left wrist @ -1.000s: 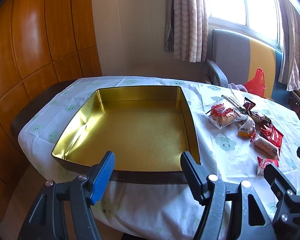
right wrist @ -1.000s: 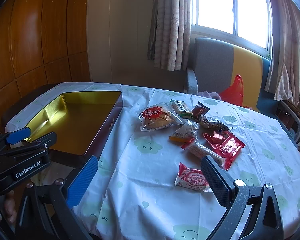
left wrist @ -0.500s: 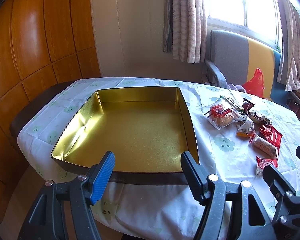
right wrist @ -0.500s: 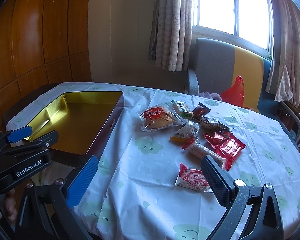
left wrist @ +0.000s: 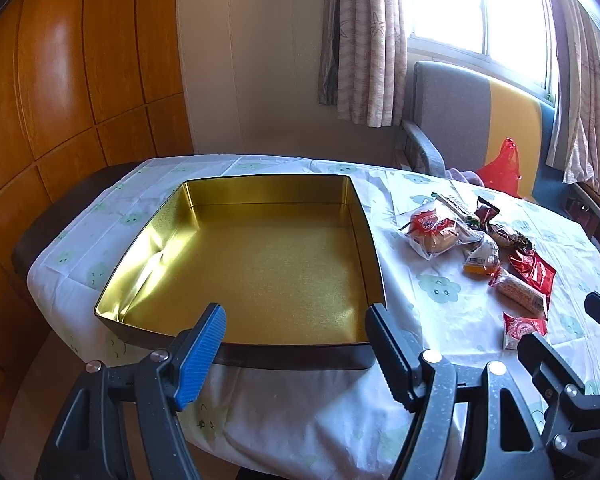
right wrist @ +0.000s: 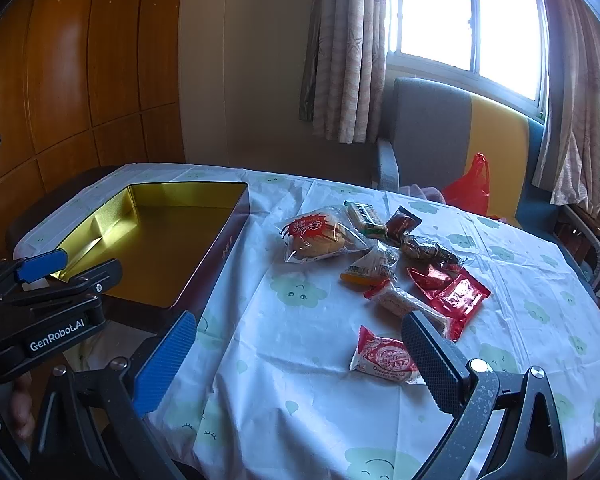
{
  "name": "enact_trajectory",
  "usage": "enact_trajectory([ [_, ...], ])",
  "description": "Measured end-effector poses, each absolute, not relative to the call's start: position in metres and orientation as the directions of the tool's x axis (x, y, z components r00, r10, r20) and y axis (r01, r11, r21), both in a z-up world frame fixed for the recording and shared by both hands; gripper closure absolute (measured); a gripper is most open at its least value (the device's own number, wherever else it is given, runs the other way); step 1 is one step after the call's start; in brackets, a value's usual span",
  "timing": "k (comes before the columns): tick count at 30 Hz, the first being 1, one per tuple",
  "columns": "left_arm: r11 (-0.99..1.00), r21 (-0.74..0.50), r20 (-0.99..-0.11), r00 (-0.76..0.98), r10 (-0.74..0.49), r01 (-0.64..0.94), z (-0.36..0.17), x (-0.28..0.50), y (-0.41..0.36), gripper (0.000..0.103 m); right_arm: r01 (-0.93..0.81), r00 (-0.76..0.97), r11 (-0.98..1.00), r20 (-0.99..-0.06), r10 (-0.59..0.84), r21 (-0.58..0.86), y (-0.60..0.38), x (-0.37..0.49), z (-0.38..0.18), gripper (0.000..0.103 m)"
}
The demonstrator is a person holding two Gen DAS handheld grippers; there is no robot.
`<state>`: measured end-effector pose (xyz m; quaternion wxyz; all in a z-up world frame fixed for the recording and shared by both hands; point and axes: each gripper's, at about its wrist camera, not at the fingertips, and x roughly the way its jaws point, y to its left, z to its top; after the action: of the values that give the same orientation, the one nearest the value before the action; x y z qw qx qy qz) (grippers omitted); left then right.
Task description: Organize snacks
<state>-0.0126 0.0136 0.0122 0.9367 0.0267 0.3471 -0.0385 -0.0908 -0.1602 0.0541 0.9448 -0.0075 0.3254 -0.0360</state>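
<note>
We are in a home's living or dining room. We see a table [right wrist: 300,360] under a cloud-print cloth, patterned curtains [right wrist: 348,60], an upholstered armchair [right wrist: 440,136] and wood-panelled cabinets [left wrist: 60,80].

- "GenRobot.AI" in white letters stands on the black body of the left claw [right wrist: 70,270], seen from the right wrist.
- The red-and-white snack packet [right wrist: 384,356] nearest the right claw carries printed script, too small to read.
- The bun bag [right wrist: 320,236] bears red characters, illegible.
</note>
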Motion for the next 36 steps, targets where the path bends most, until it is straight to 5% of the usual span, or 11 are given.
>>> enact_trajectory([
  [23, 0.974, -0.030, -0.632, 0.751, -0.192, 0.224, 0.017, -0.017, 0.000, 0.017, 0.043, 0.770, 0.999, -0.636, -0.048, -0.023, -0.167, -0.088, 0.047, 0.000],
  [26, 0.962, -0.064, -0.629, 0.738, -0.245, 0.265, 0.018, -0.018, -0.003, 0.000, 0.062, 0.759, 0.998, -0.649, -0.052, -0.008, -0.176, -0.088, 0.044, 0.000],
  [29, 0.945, -0.071, -0.645, 0.708, -0.287, 0.318, 0.019, -0.018, -0.010, 0.000, 0.078, 0.737, 0.997, -0.674, -0.046, 0.017, -0.186, -0.088, 0.040, 0.000],
  [36, 0.927, 0.062, -0.661, 0.711, -0.239, 0.369, 0.022, -0.015, -0.026, 0.002, 0.155, 0.693, 0.987, -0.715, -0.088, 0.030, -0.216, -0.099, 0.026, 0.000],
])
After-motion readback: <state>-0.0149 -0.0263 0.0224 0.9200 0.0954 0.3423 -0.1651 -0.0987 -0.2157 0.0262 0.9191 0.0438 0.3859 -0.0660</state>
